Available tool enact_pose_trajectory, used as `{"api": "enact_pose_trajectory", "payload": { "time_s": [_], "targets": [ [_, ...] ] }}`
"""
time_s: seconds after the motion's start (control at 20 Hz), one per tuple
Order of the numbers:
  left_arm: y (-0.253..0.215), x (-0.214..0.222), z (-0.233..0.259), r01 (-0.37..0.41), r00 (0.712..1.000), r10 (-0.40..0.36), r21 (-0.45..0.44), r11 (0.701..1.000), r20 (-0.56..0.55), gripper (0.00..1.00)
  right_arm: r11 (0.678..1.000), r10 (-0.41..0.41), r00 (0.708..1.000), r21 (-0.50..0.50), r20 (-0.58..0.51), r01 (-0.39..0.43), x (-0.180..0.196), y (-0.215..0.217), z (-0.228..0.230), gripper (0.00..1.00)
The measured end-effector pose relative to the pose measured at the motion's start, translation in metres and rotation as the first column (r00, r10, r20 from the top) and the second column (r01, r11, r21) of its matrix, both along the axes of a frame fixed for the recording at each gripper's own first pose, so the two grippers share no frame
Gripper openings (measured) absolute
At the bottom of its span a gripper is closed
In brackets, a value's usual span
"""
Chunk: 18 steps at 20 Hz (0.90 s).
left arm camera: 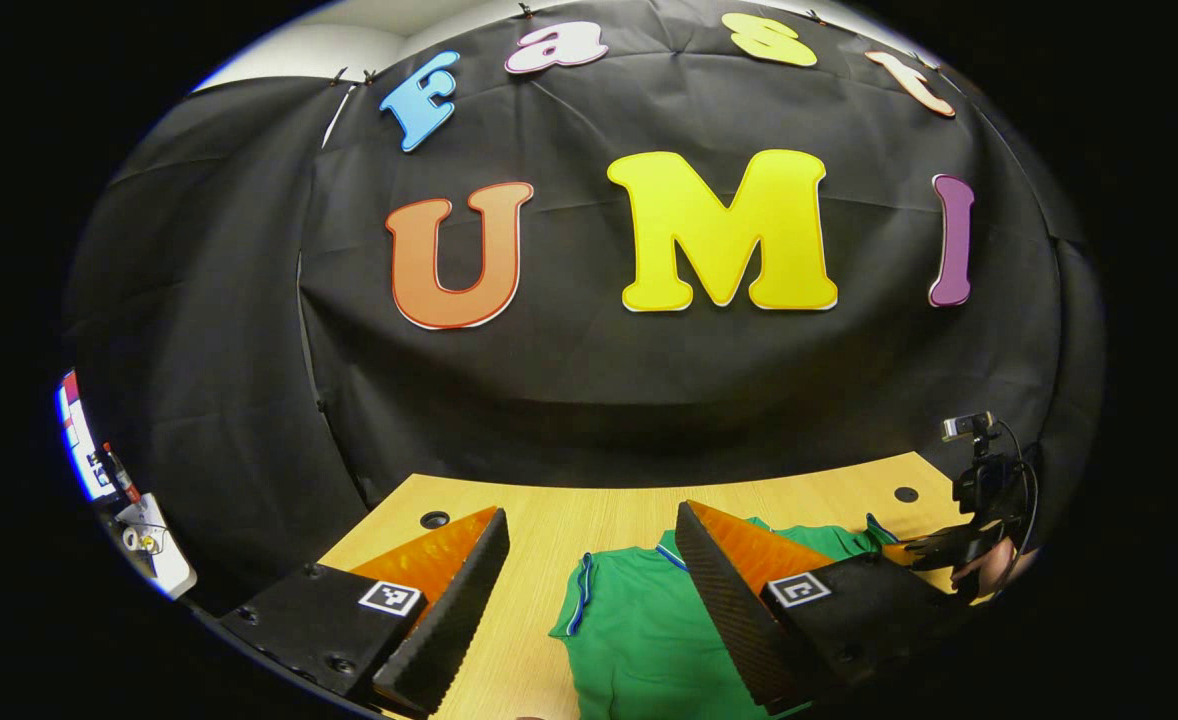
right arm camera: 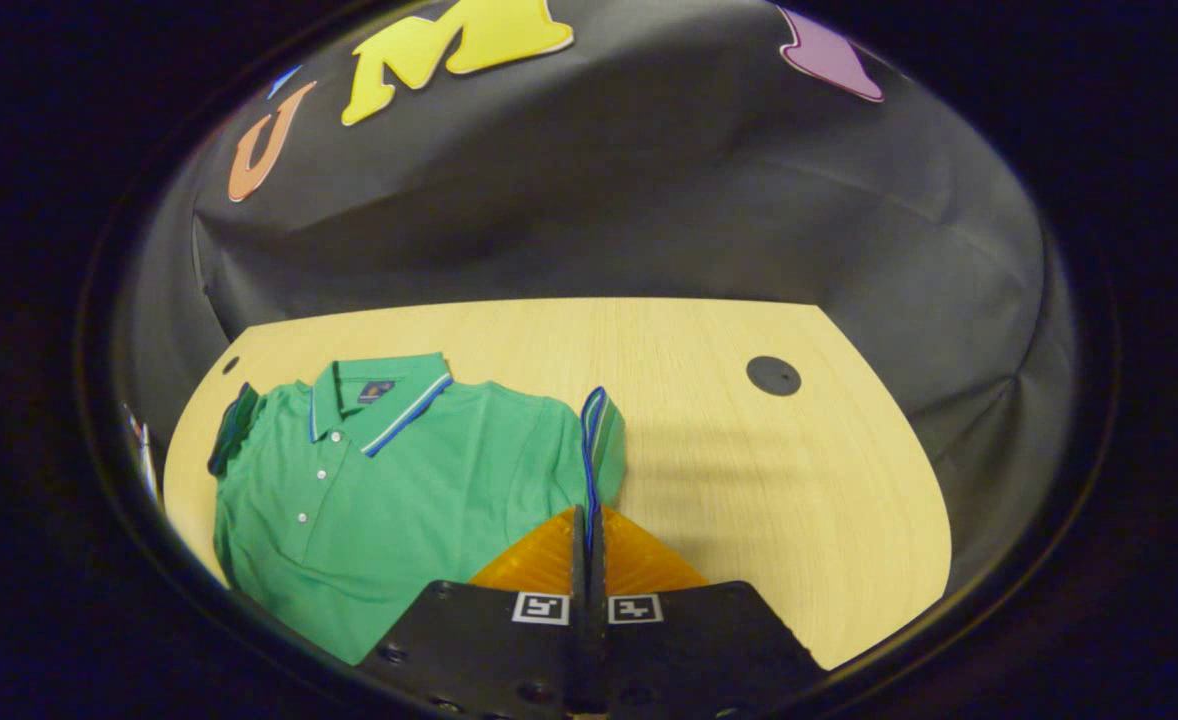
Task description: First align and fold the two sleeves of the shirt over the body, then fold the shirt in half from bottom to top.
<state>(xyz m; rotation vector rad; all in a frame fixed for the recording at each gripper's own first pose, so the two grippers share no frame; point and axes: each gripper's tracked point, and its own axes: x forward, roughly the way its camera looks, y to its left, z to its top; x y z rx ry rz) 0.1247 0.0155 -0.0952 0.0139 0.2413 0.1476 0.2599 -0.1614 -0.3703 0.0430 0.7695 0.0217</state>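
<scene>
Shirt (right arm camera: 389, 480), green with striped collar and buttoned placket, spread front-up on the light wooden table (right arm camera: 749, 480), toward the left part of the tabletop in the right gripper view. Collar toward the black cloth wall. Sleeve (right arm camera: 604, 440) on the near side lifted on edge, its blue-trimmed cuff pinched between the closed fingers of the right gripper (right arm camera: 589, 530). Other sleeve (right arm camera: 234, 425) lying dark and bunched at the far shoulder, near the table's edge.

In the left gripper view, left gripper (left arm camera: 589, 570) wide open above the shirt (left arm camera: 639, 640), one finger over bare wood, the other over green cloth; touching or not, cannot tell. Beyond it, right gripper (left arm camera: 949, 548) low at the table's far side. Round holes (right arm camera: 774, 376) in the tabletop.
</scene>
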Motion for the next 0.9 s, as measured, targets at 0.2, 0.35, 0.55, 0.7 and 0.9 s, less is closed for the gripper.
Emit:
{"api": "enact_pose_trajectory", "payload": {
  "time_s": [0.2, 0.35, 0.55, 0.7, 0.9],
  "targets": [
    [0.002, -0.006, 0.005, 0.002, 1.000, -0.002, 0.000, 1.000, 0.012, 1.00, 1.000, 0.006, 0.999, 0.026, 0.045, -0.007, 0.002, 0.026, 0.034, 0.00],
    [0.010, -0.017, 0.008, -0.017, 1.000, 0.017, -0.008, 1.000, 0.016, 1.00, 0.998, 0.042, 0.997, 0.039, 0.063, -0.044, 0.004, 0.066, 0.054, 0.00],
    [0.026, -0.032, 0.011, -0.053, 0.998, 0.053, -0.012, 0.999, 0.018, 1.00, 0.994, 0.081, 0.995, 0.072, 0.060, -0.085, 0.009, 0.130, 0.055, 0.00],
    [0.037, -0.042, 0.011, -0.075, 0.997, 0.075, -0.011, 0.997, 0.013, 1.00, 0.994, 0.082, 0.996, 0.074, 0.020, -0.083, 0.015, 0.159, 0.038, 0.00],
    [0.047, -0.047, 0.009, -0.082, 0.997, 0.082, -0.017, 0.996, 0.003, 1.00, 0.982, 0.104, 0.995, 0.158, -0.002, -0.103, 0.007, 0.196, 0.036, 0.23]
  ]
}}
